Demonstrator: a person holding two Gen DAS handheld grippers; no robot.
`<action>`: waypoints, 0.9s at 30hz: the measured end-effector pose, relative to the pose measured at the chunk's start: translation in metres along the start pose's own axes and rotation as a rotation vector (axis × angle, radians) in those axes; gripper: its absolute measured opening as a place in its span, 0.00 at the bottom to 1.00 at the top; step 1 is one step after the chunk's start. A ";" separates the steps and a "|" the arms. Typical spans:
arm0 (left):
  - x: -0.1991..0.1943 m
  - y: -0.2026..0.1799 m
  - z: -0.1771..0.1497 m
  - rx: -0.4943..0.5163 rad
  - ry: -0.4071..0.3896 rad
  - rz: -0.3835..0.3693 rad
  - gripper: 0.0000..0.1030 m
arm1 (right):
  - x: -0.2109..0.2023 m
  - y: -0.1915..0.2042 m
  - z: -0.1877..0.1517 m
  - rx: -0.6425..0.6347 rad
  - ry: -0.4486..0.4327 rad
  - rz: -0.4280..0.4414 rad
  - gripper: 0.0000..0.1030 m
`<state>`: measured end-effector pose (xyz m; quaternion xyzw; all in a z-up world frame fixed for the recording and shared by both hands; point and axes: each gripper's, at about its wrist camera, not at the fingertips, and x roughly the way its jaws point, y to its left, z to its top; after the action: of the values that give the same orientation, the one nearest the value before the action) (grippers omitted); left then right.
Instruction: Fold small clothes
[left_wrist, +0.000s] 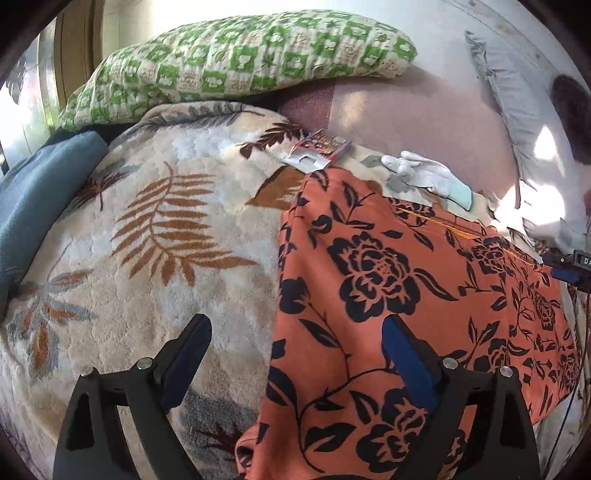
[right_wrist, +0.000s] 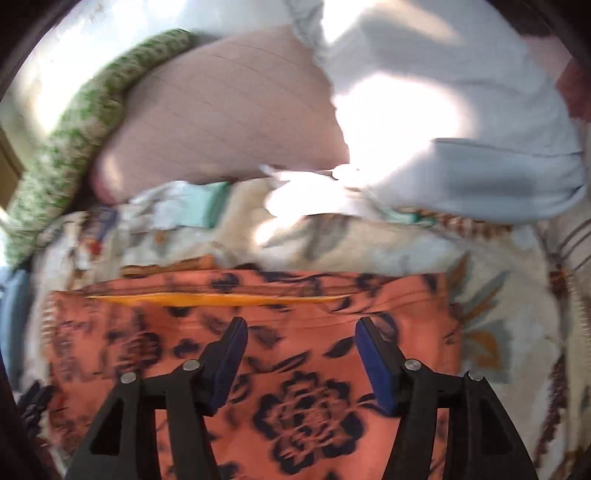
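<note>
The leaf-patterned blanket (left_wrist: 155, 221) on the bed carries my orange floral garment (left_wrist: 388, 295), apparently already folded once, with more folds likely left. My left hand-held gripper (left_wrist: 295, 354) and right hand-held gripper (right_wrist: 301, 350) hover wide open over it, holding nothing.

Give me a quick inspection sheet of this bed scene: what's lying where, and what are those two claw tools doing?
Surface: cream leaf-print blanket over a bed.
Job's things: orange floral garment spread flat on the blanket.
Clutter: white glove and a small printed packet beyond the garment.
Grippers: left gripper open at the garment's edge; right gripper open above the garment, view blurred.
Cables: thin dark cable at the right edge.
Surroundings: green checked pillow, blue cloth, pale grey pillow.
</note>
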<state>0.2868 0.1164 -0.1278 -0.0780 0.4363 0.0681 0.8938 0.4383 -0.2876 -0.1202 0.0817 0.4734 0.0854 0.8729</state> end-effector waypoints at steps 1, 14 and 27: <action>0.008 -0.007 -0.001 0.050 0.022 0.054 0.91 | 0.003 0.000 -0.004 -0.011 0.015 0.025 0.68; -0.019 0.042 -0.016 -0.117 0.070 0.020 1.00 | -0.069 -0.063 -0.054 0.125 -0.041 -0.033 0.71; -0.019 0.058 -0.022 -0.211 0.156 -0.350 1.00 | -0.066 -0.135 -0.129 0.336 0.039 0.255 0.74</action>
<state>0.2471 0.1676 -0.1312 -0.2507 0.4746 -0.0493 0.8423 0.3041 -0.4258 -0.1662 0.2836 0.4837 0.1164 0.8198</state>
